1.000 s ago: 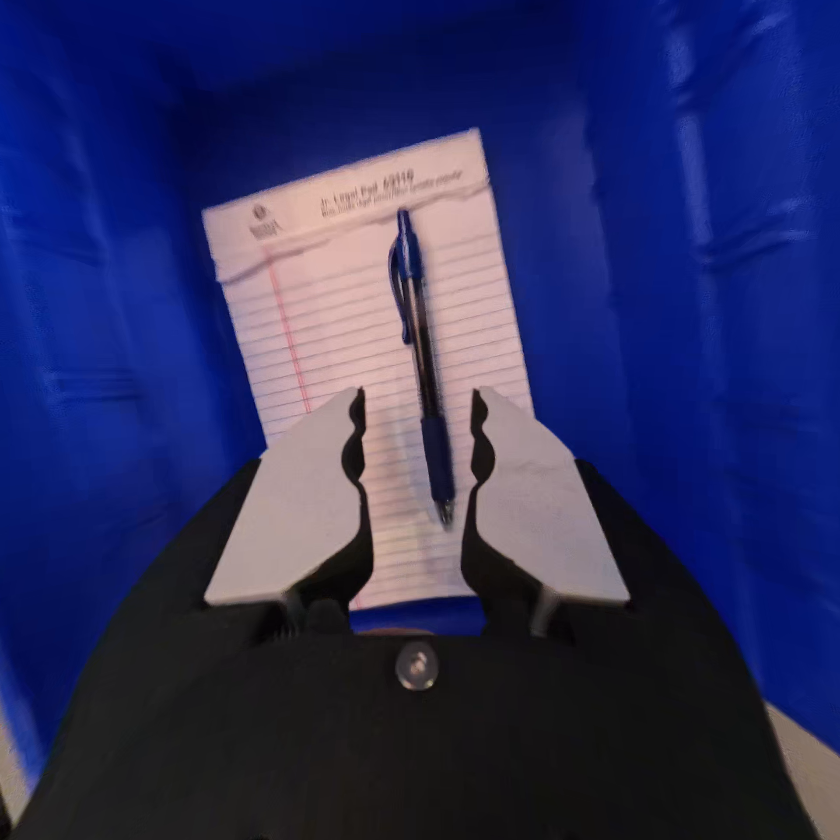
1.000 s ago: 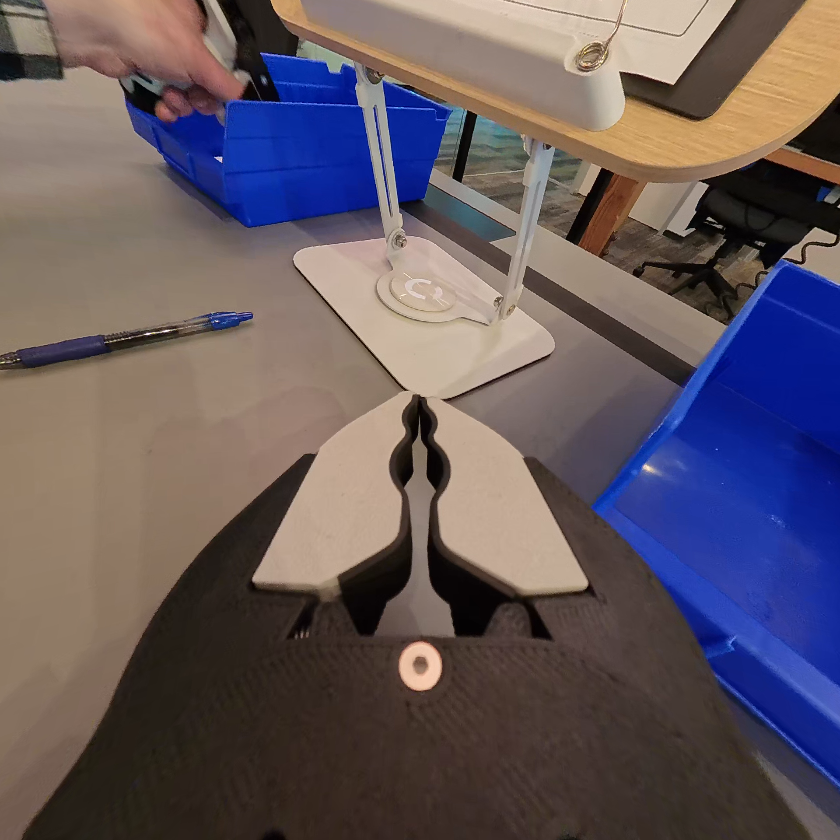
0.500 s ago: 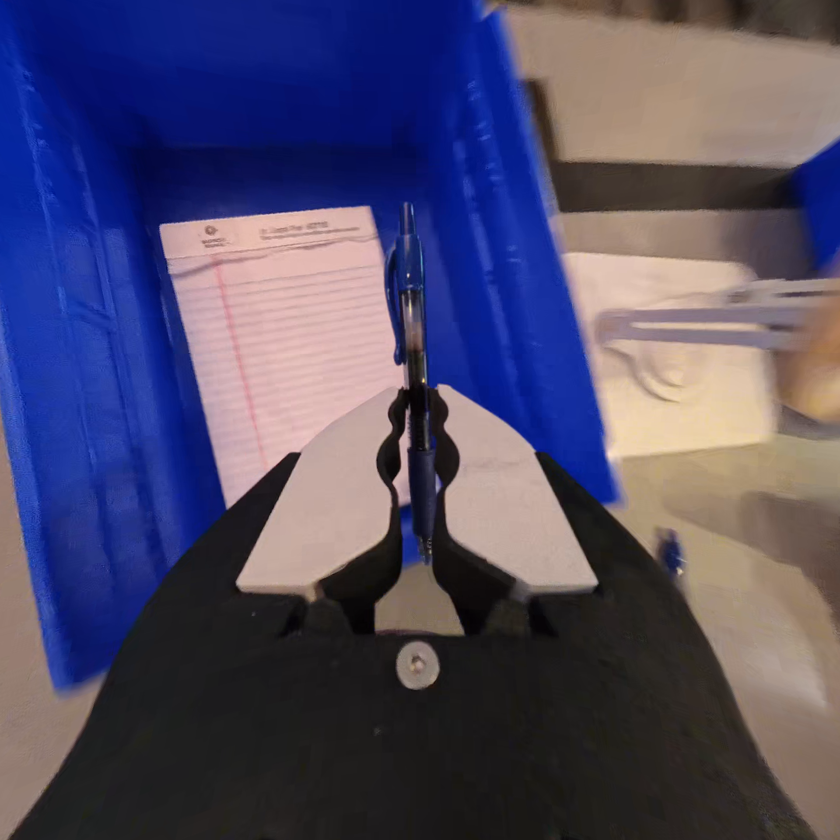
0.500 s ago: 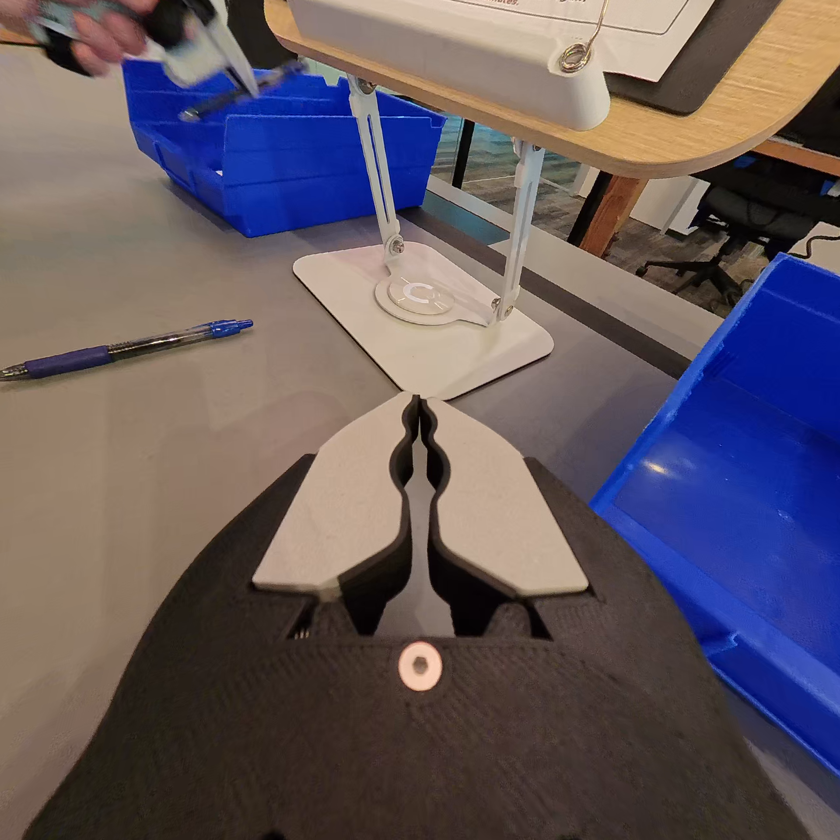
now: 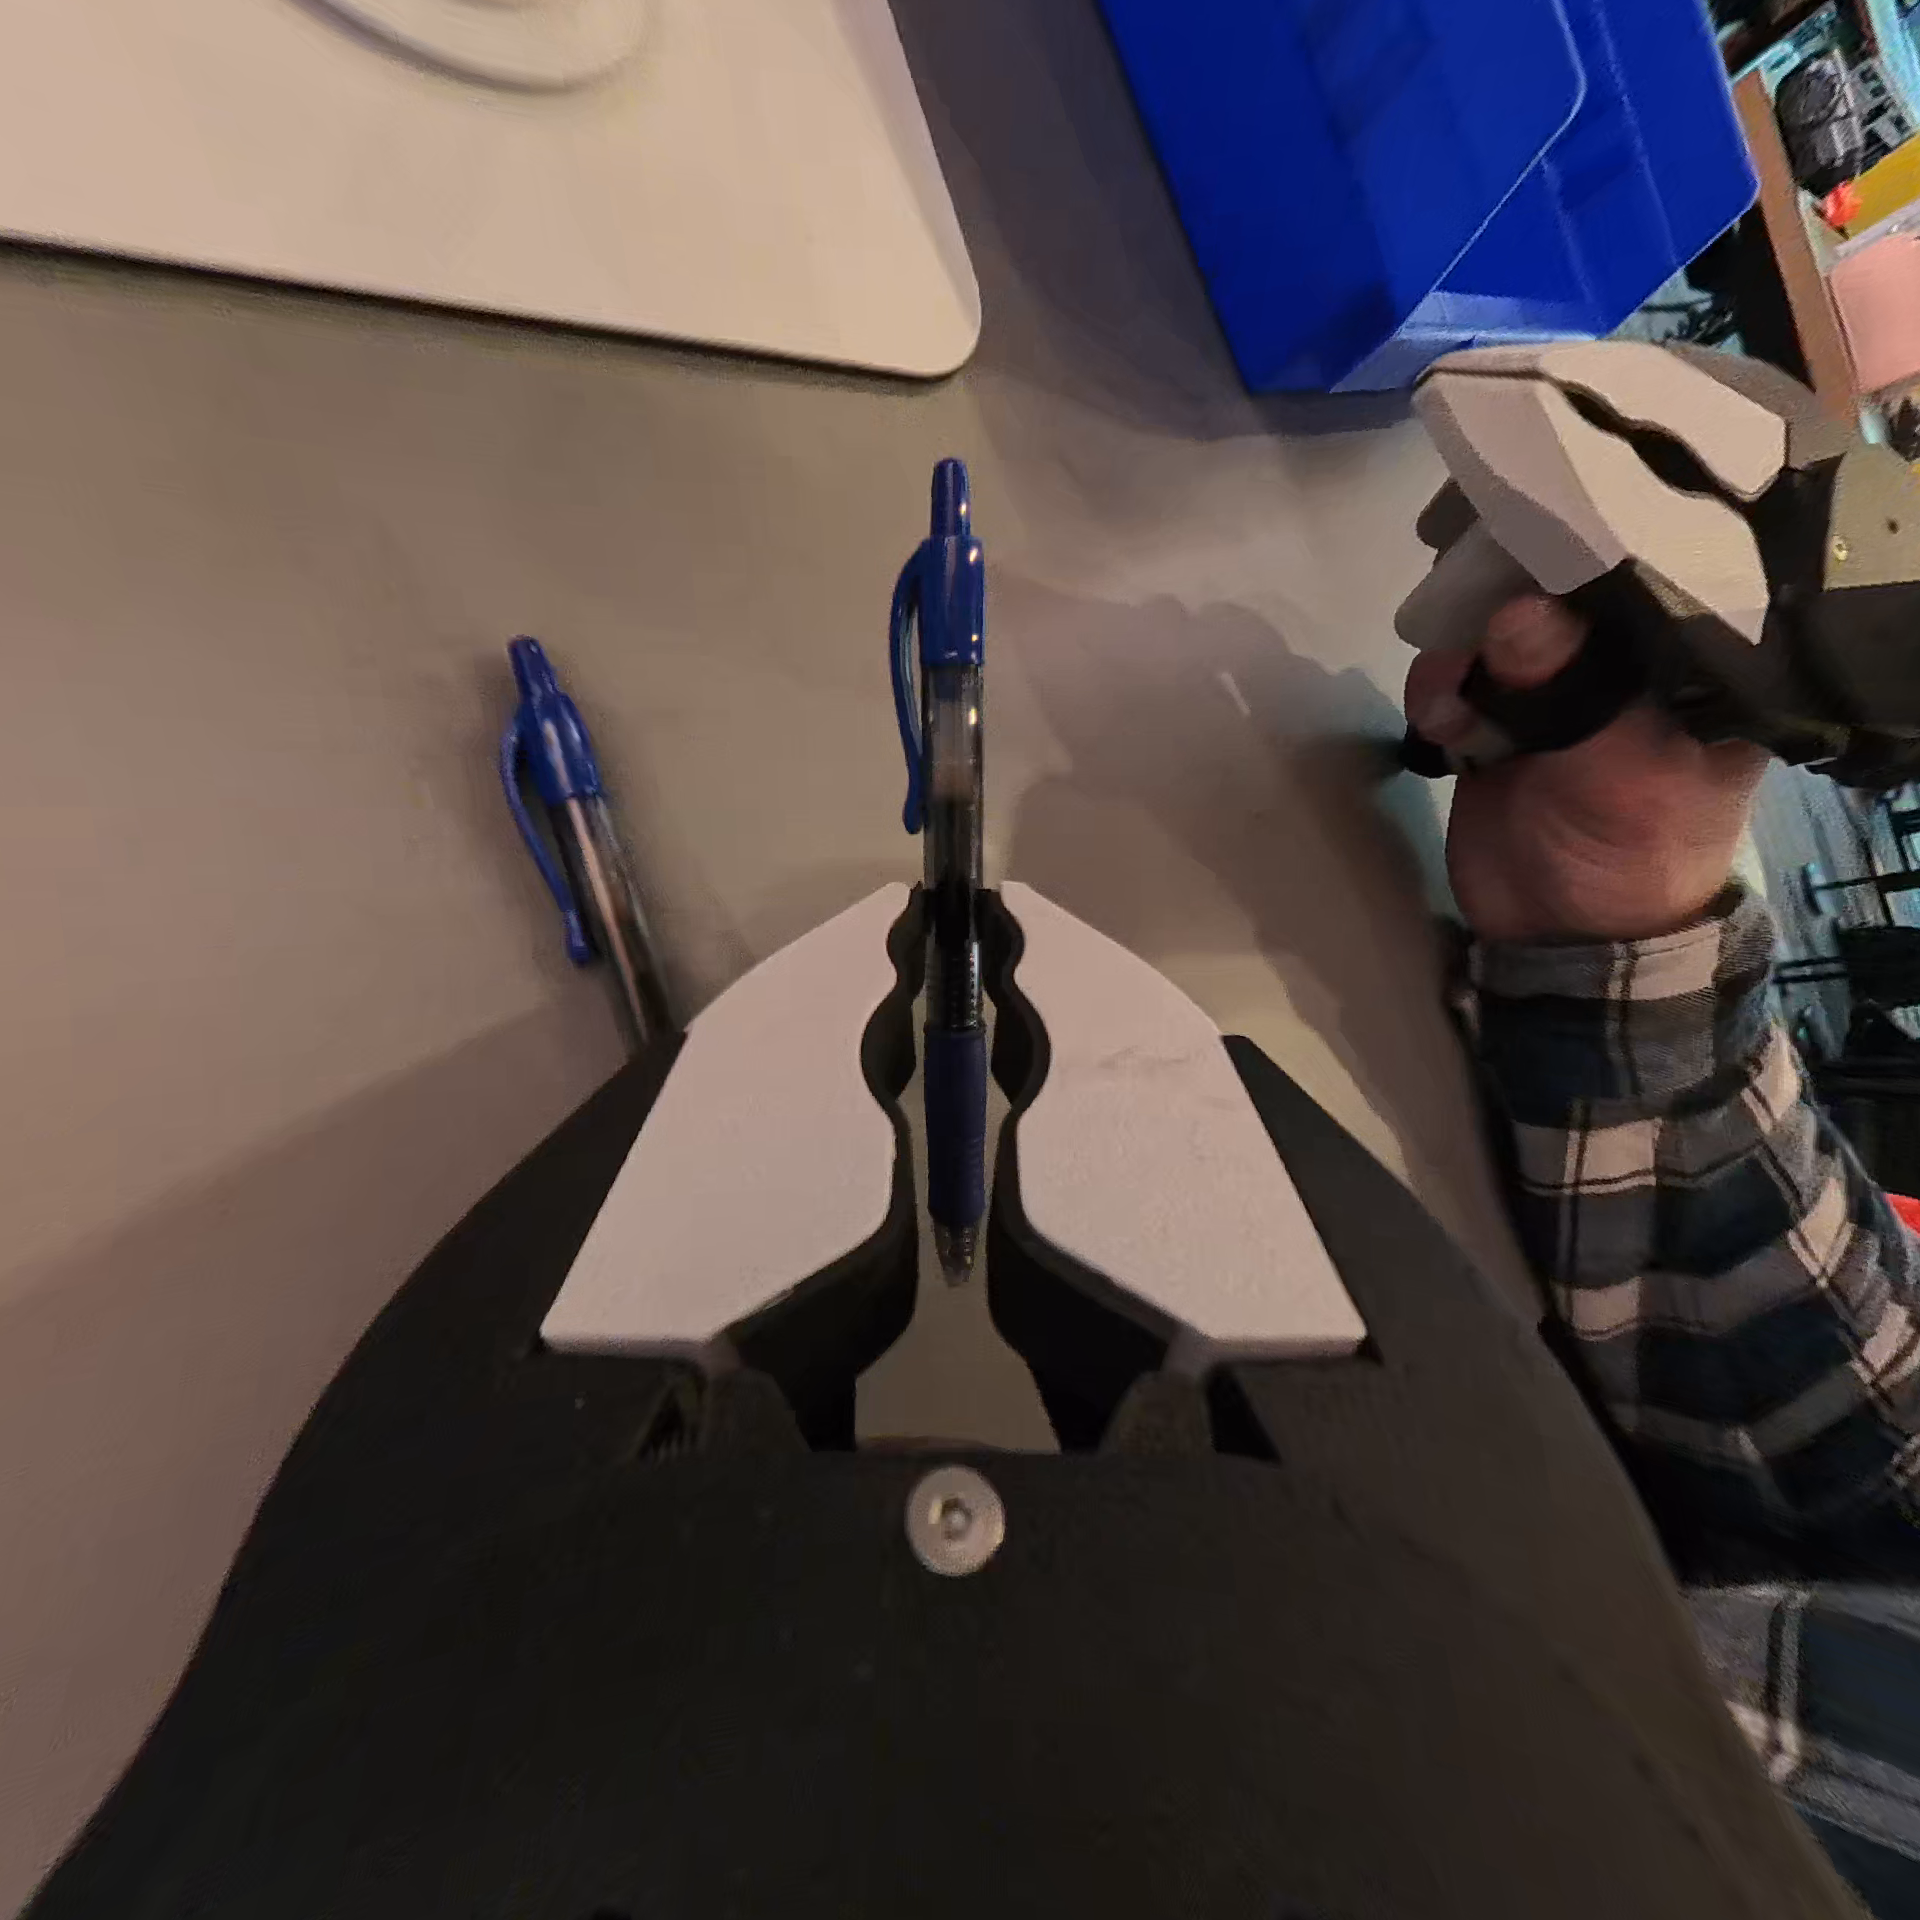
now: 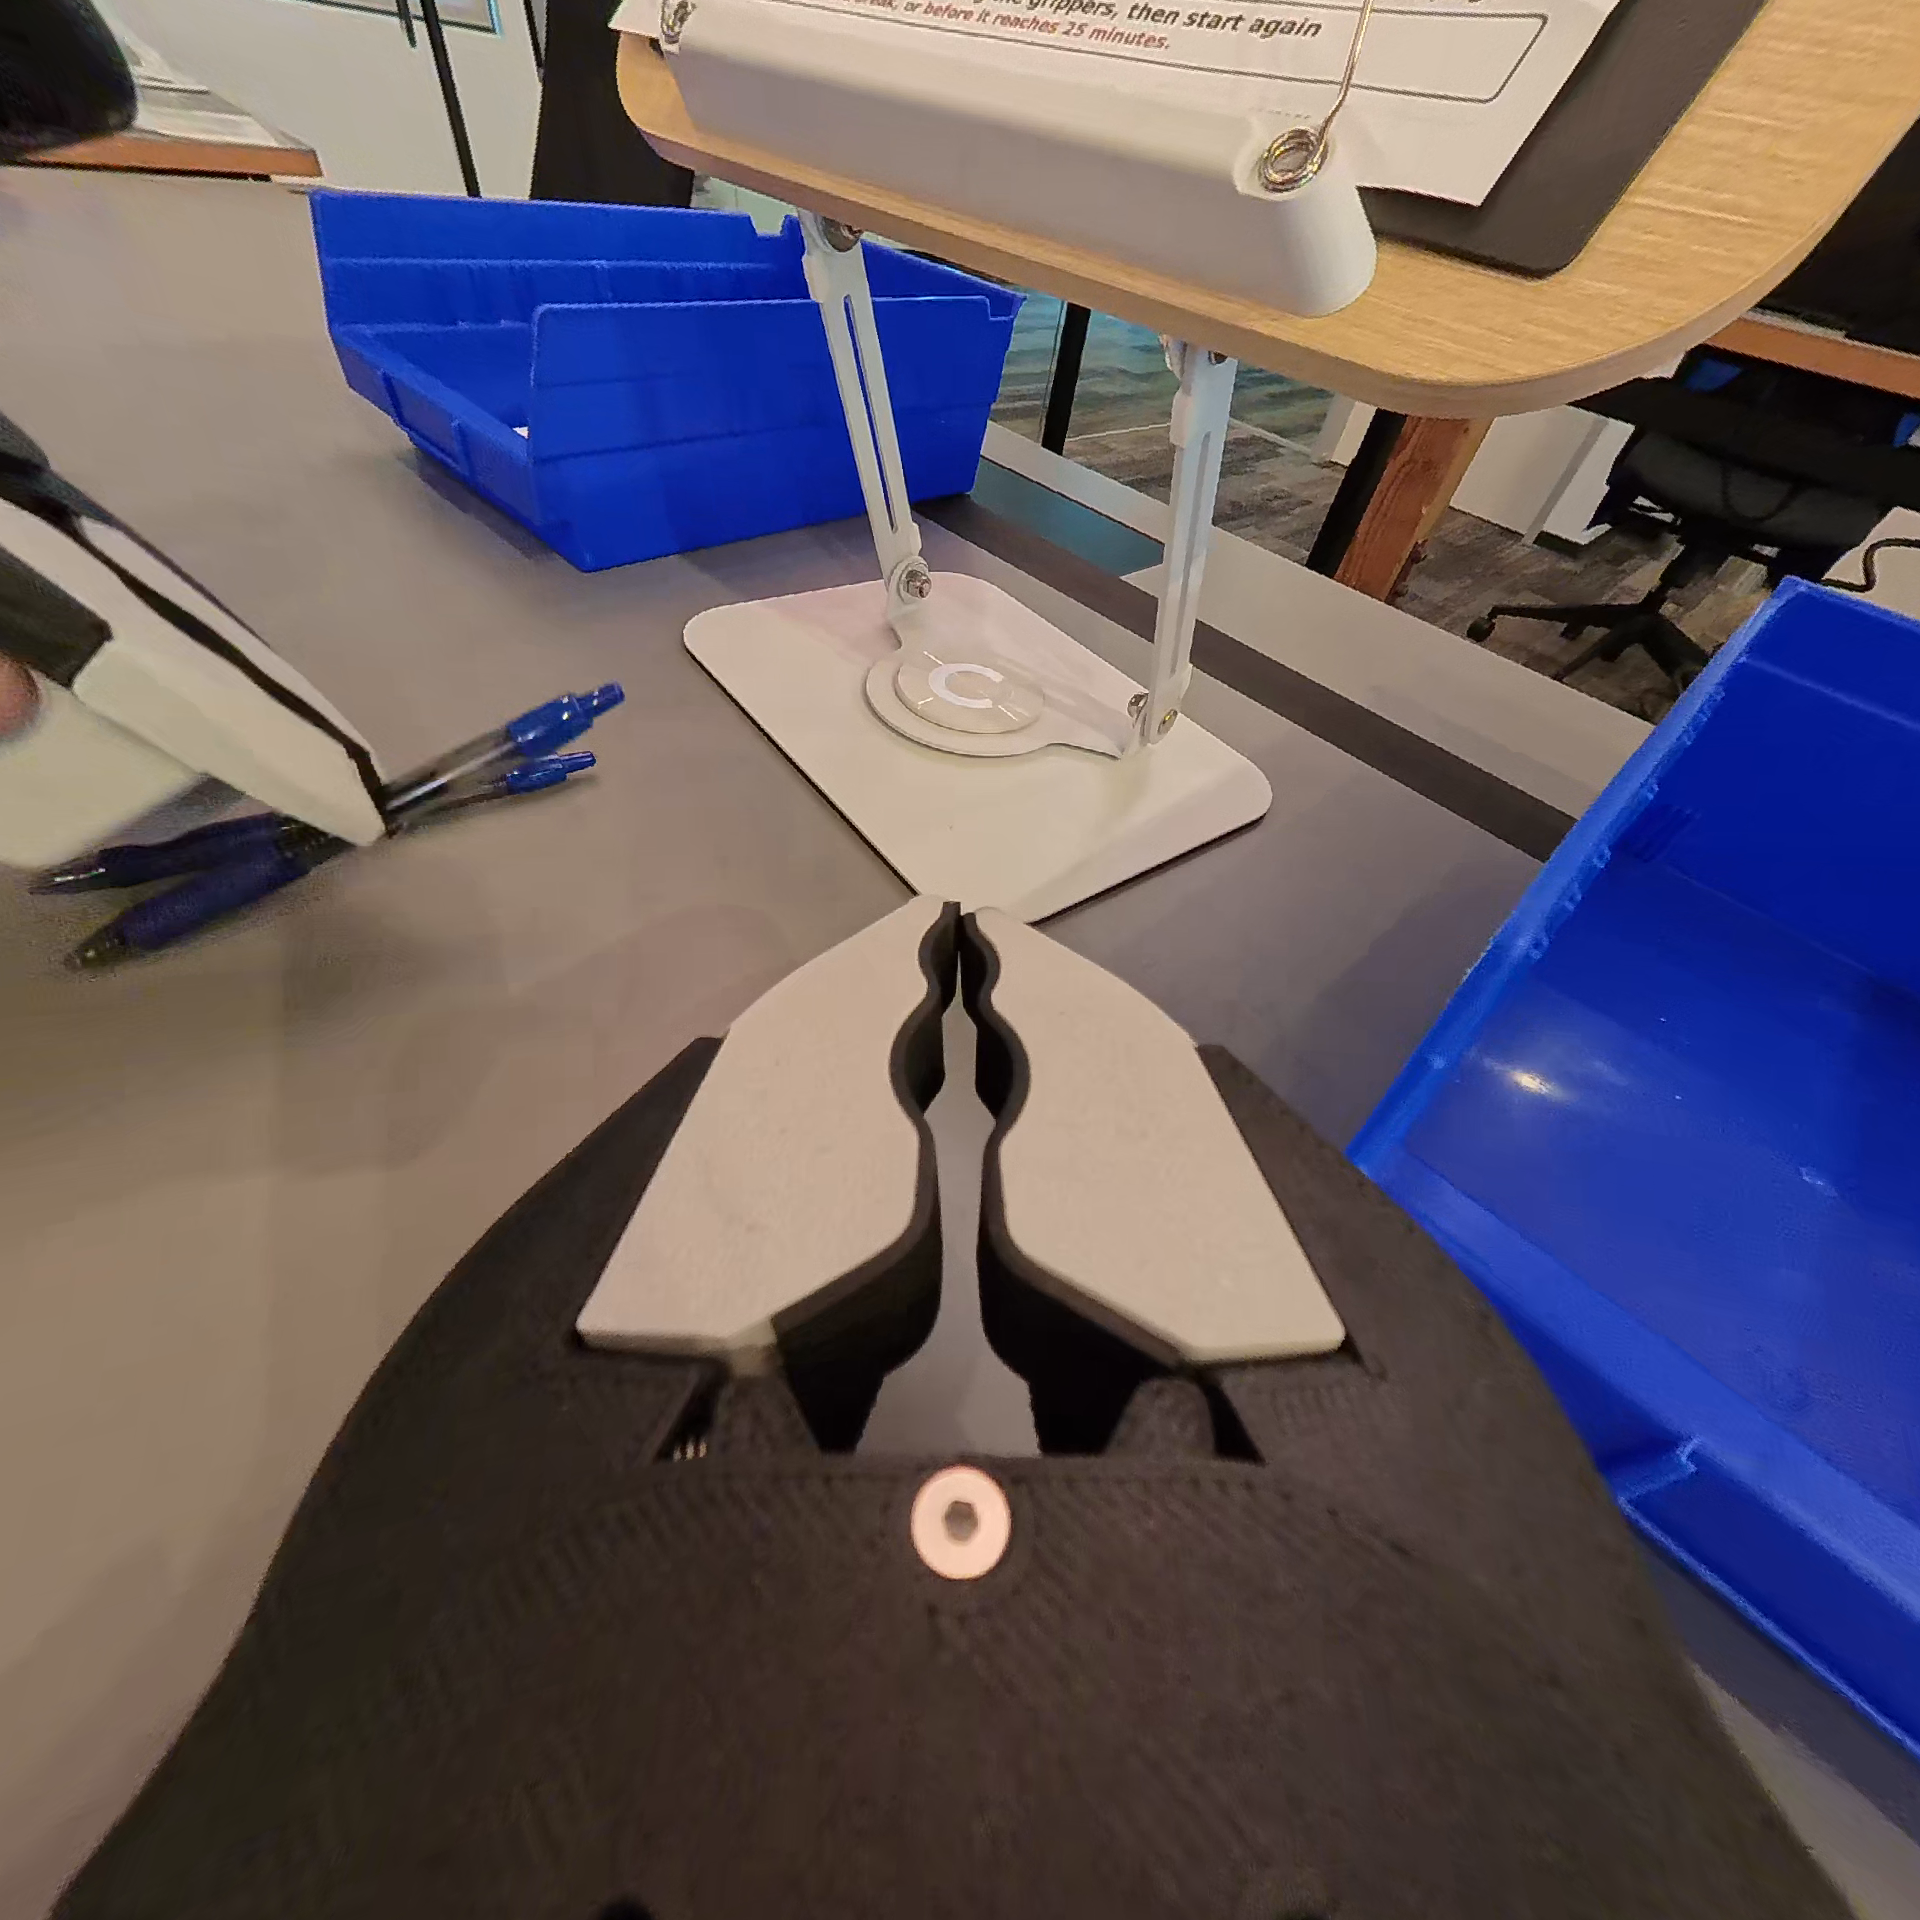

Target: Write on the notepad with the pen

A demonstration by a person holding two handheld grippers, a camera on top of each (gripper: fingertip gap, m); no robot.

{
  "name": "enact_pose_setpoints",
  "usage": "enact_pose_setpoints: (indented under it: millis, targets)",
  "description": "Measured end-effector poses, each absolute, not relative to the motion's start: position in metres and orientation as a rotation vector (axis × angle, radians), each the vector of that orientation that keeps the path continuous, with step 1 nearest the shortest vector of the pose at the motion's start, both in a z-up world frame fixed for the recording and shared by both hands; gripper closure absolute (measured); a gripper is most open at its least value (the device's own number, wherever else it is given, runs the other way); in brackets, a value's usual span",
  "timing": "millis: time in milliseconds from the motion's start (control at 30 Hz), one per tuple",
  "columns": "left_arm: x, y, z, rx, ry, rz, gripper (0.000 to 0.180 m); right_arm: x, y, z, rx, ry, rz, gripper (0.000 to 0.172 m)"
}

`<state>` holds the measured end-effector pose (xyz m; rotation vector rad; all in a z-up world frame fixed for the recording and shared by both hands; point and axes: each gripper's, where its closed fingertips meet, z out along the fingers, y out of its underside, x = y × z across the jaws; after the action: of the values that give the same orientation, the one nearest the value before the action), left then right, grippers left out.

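Observation:
My left gripper (image 5: 951,902) is shut on a blue pen (image 5: 949,727). Both pads press on the barrel just above the dark blue grip. The clip end points forward and the tip points back towards the camera. I hold it low over the grey table (image 5: 312,623). In the right wrist view the left gripper (image 6: 364,805) is at the left with the pen (image 6: 540,722) sticking out of it. My right gripper (image 6: 958,920) is shut with nothing between the fingers, and it also shows in the left wrist view (image 5: 1621,457). The notepad cannot be made out in either view.
A second blue pen (image 5: 566,810) lies on the table just left of the held one. A white stand base (image 6: 977,748) is ahead. One blue bin (image 6: 665,416) stands far left and another blue bin (image 6: 1714,1091) close on the right. A hand and plaid sleeve (image 5: 1662,1143) hold the right gripper. My right fingertips sit around 15 centimeters from my left ones.
My left gripper closed on the pen that lay on the notepad in the blue bin, lifted it out and carried it over the table beside the second pen. My right gripper stayed shut and still.

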<state>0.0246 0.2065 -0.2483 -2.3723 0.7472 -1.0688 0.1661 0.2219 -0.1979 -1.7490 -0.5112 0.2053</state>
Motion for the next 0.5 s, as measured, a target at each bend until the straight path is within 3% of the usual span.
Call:
enact_pose_setpoints:
  millis: [167,233,300,367,500]
  targets:
    - [0.02,0.209,-0.258,-2.389,0.617,-1.038,0.17,0.167,0.221,-0.196,-1.742,-0.499,0.228,0.172]
    - [0.02,0.207,-0.259,-2.394,0.581,-1.043,0.144,0.168,0.221,-0.196,-1.74,-0.493,0.235,0.172]
    - [0.016,0.207,-0.253,-2.366,0.558,-1.023,0.136,0.168,0.221,-0.195,-1.737,-0.491,0.239,0.172]
    - [0.008,0.209,-0.237,-2.319,0.561,-1.008,0.117,0.169,0.221,-0.195,-1.733,-0.489,0.24,0.172]
    - [-0.037,0.263,-0.166,-2.097,0.717,-0.81,0.124,0.169,0.22,-0.194,-1.732,-0.484,0.246,0.172]
